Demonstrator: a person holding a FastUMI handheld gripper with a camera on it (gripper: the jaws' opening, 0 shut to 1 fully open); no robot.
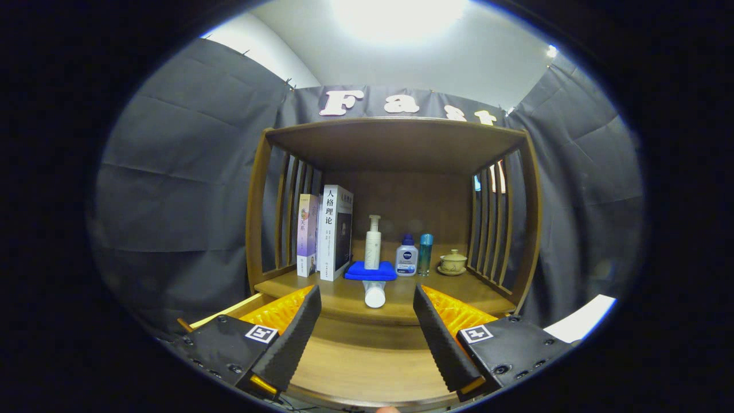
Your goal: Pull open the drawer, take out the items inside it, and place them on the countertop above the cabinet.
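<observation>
The gripper (367, 321) is wide open and empty over the pulled-out drawer (367, 367), while 1 white bottle (375, 294) lies on its side on the countertop (459, 289) just beyond the fingers, probably light, smooth and slippery, best gripped across its middle.

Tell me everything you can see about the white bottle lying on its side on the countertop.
The white bottle is a small, plain cylinder, plastic by the look of it, lying on its side on the wooden countertop with one round end facing the camera. It sits near the countertop's front edge, just in front of the folded blue cloth and seemingly touching it. It lies beyond the open gripper, roughly in line with the gap between the fingers, which touch nothing. No label can be made out.
</observation>
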